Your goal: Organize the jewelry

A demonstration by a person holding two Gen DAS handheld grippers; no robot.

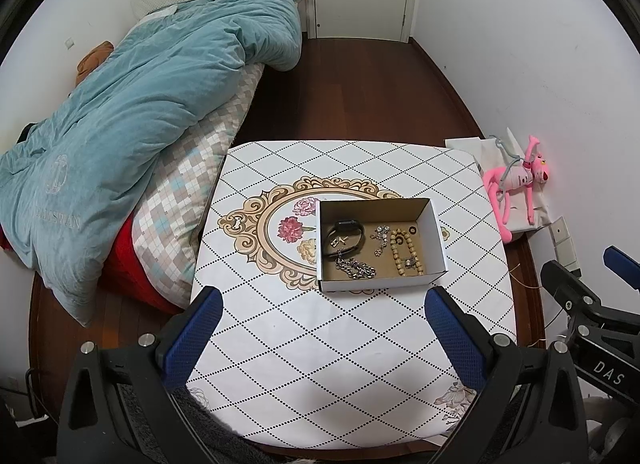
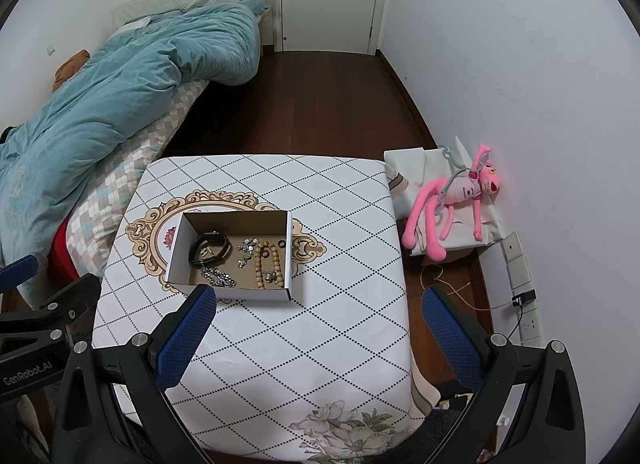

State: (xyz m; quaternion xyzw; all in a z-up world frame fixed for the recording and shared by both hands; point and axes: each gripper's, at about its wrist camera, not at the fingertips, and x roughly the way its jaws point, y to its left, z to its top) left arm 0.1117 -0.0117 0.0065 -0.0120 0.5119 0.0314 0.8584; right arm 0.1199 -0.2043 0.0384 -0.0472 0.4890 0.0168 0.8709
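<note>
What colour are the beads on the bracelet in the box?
Light tan, like wood: the bead bracelet in the box shows best in the left wrist view.

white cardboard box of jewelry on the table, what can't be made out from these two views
- Small gold pieces inside the black strap loop in the white cardboard box: too small in both views to identify.
- Silver chain bracelet: the right gripper's blue finger covers its near end in the right wrist view.
- Tiny dark ring beside the wooden bead strand: material unreadable.
- Left gripper: open, nothing hidden between its fingers.
</note>
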